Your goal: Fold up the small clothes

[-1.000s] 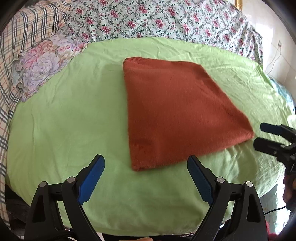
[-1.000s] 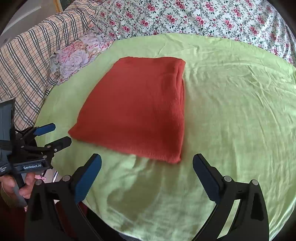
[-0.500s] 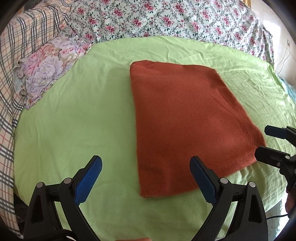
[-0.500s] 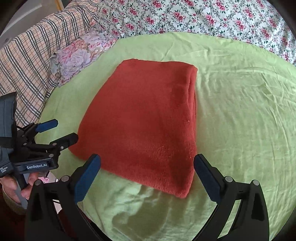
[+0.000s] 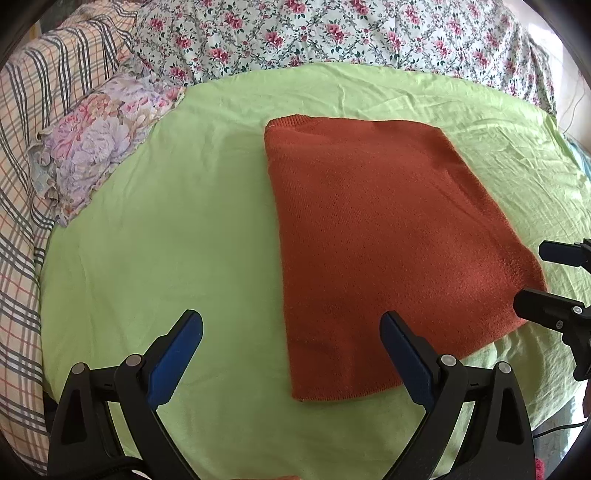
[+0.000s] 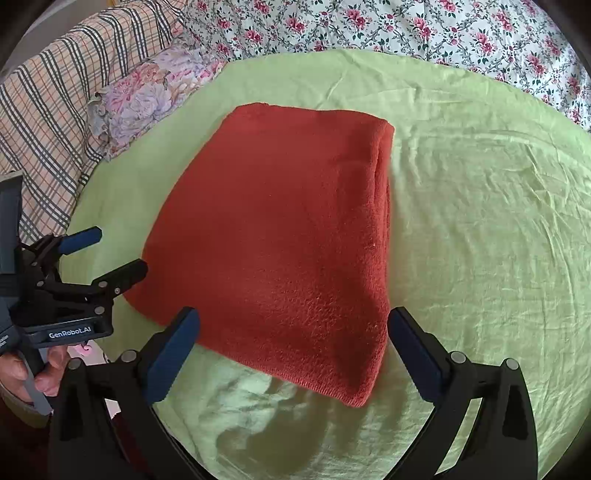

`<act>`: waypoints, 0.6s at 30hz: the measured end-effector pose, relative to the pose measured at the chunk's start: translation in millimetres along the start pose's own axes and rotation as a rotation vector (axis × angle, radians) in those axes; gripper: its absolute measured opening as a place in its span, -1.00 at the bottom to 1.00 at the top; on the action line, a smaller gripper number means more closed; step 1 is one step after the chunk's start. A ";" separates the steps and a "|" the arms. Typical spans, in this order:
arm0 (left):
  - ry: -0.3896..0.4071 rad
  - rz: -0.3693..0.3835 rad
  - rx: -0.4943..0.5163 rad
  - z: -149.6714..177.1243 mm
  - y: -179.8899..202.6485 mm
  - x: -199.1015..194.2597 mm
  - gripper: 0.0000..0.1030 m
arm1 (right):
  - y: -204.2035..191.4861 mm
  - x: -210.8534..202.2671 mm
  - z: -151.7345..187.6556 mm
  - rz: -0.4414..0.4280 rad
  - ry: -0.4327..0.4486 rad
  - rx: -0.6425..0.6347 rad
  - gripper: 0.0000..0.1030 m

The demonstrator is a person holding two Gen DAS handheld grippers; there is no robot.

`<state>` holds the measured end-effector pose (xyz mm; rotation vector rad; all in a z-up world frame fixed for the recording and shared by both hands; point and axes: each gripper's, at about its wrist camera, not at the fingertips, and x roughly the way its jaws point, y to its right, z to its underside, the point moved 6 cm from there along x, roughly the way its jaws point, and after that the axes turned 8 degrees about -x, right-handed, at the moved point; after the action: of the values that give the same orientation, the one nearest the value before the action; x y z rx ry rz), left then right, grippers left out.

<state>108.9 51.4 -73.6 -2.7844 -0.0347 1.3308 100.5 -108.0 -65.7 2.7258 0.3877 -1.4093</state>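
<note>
A: Left wrist view puts the rust-orange knitted garment (image 5: 384, 236), folded to a flat rectangle, on the light green bed sheet (image 5: 177, 229), slightly right of centre.

B: Agreed. From the right wrist view the stacked layers show along its right-hand edge (image 6: 384, 229). It looks soft, thick and light, a knit that would sag and slide apart if lifted by one layer.

A: So the hold should probably pinch every layer at a near corner, one corner for each side.

B: The left gripper (image 5: 291, 354) hangs over the sheet and the near-left corner, jaws wide and holding nothing. The right gripper (image 6: 293, 350) hovers above the near edge, jaws equally wide and bare.

A: Further out, a pale floral cushion (image 5: 99, 147) lies at the sheet's left edge, a plaid blanket (image 5: 22, 147) beyond it, and a rose-print bedspread (image 5: 332, 33) behind.
</note>
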 end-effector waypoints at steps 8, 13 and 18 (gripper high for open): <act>0.002 -0.027 0.023 -2.2 2.4 -0.8 0.89 | 1.2 4.1 -4.2 0.000 -0.020 -0.024 0.97; 0.010 -0.039 0.036 -4.3 3.4 -2.9 0.89 | 5.3 5.2 -7.9 0.000 -0.027 -0.036 0.97; 0.014 -0.043 0.042 -5.0 4.2 -4.3 0.89 | 4.6 4.4 -9.6 0.002 -0.030 -0.042 0.97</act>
<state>110.1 46.8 -67.4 -2.7420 -0.0657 1.2870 111.7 -110.1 -64.0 2.6685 0.4076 -1.4225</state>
